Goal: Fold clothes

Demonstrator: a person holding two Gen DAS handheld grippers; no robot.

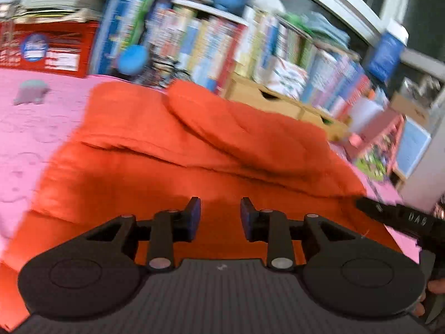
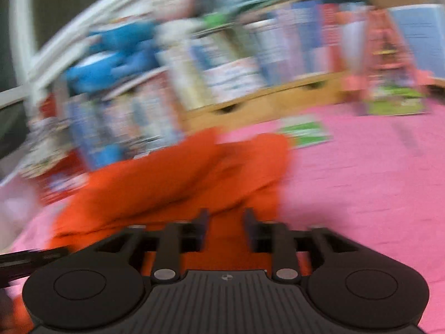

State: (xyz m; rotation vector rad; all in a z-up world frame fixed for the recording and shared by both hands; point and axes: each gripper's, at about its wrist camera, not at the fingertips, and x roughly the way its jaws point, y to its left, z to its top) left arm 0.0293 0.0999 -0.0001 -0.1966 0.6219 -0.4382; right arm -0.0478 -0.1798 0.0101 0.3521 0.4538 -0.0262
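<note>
Lying across a pink bedspread (image 1: 36,139) is an orange garment (image 1: 172,150), partly folded, with one layer turned over on top and a soft ridge running across it. Its far edge lies close to a low wooden drawer unit (image 1: 261,97) under a packed row of books (image 1: 194,39). To its left in the left wrist view the bedspread is open, bare but for a small grey soft toy (image 1: 32,91). In the right wrist view, which is heavily blurred, the bedspread stretches wide and free on the right of the garment, with a green booklet (image 2: 306,133) lying near the cloth's far end.

The left gripper (image 1: 220,217) hovers over the near part of the garment, its jaws parted with a clear gap and only orange cloth visible beyond them; nothing is pinched between the pads. The right gripper (image 2: 225,228) is likewise parted over the garment's near edge and holds nothing. Both point forward and somewhat downward at the cloth.

In the left wrist view the right gripper's black body enters at the lower right edge, with part of a hand (image 1: 434,289) beneath it.
</note>
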